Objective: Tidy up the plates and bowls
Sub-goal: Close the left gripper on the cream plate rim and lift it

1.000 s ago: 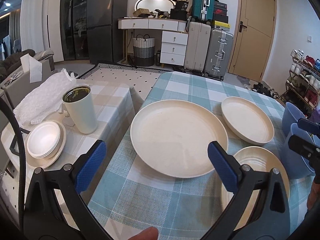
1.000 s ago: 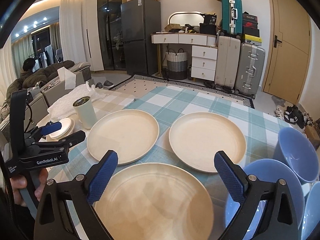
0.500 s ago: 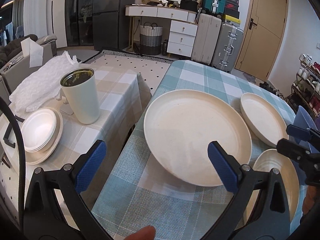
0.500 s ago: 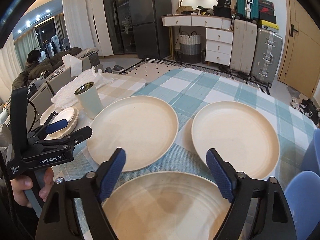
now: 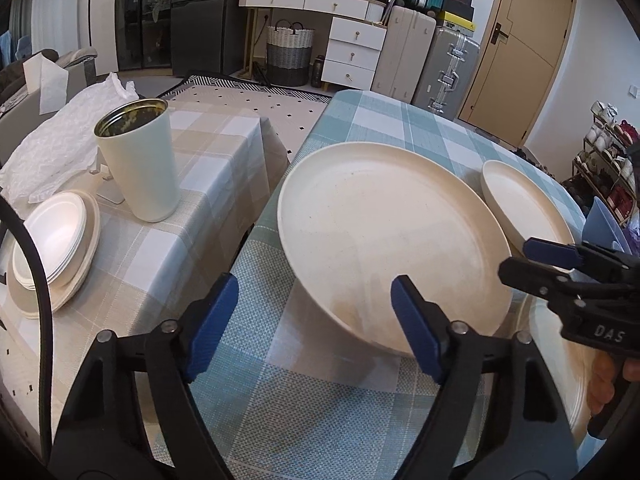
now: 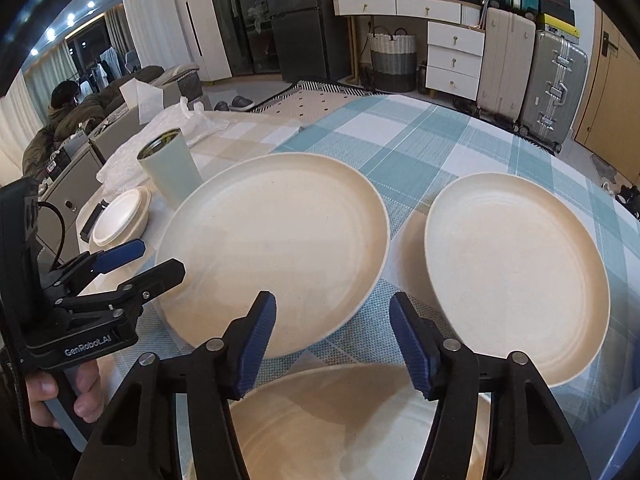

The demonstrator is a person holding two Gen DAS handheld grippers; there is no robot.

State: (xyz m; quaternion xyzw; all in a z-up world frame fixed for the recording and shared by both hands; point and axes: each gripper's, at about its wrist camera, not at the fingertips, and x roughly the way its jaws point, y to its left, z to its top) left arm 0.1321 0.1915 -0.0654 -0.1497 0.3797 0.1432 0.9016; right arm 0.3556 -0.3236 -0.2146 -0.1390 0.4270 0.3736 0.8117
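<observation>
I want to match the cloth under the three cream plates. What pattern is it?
The tablecloth is a teal-and-white check, clearest in the right wrist view.

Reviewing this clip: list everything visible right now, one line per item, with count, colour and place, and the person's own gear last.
cream plates: three, cream, on the teal checked table, none stacked.
blue bowls: count unclear, blue, at the table's right edge.
tumbler: one, pale green, on the beige side table.
small white dishes: one stack, white, beside the tumbler.
suitcases: several, beige, silver and teal, by the far wall.
left claw: one, black with blue pads, open, near plate's rim between its pads.
right claw: one, same colours, open, over the nearest plate.
</observation>
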